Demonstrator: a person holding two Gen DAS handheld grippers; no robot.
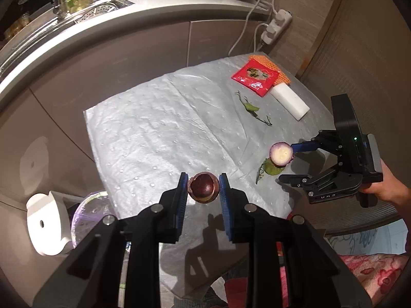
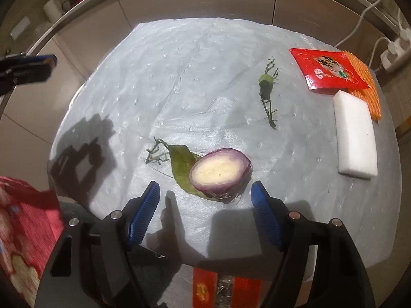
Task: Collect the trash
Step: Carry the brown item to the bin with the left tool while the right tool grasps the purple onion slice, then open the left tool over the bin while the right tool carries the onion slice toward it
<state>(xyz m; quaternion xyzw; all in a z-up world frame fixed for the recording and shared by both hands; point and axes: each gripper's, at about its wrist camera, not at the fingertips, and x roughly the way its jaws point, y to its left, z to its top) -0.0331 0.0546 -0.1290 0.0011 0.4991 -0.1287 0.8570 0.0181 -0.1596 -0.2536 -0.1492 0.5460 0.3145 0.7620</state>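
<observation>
Between the blue pads of the left gripper (image 1: 203, 188): a brown shell half (image 1: 203, 186), pinched at its rim on both sides, raised above the grey table cover (image 1: 154, 128). Slippery hold, by the look of it; round hard rim against flat pads, likely to pop out sideways or roll off the table edge if squeezed unevenly or swung fast.

Over at the right gripper (image 2: 205, 195): jaws spread wide, empty, hanging just short of the cut onion end (image 2: 221, 173), one pad to each side but neither touching. Onion end lying partly on a green leaf (image 2: 181, 164) with a dry twig (image 2: 154, 151) beside it. Risk of closing on the leaf as well, or nudging the onion away with one pad before the other arrives. Papery purple skin may tear and leave scraps.

Farther out: another stem (image 2: 267, 92), red packet (image 2: 330, 69), orange netting (image 2: 367, 82), white block (image 2: 355, 136). Not all clearly trash; possible wrong pick.
</observation>
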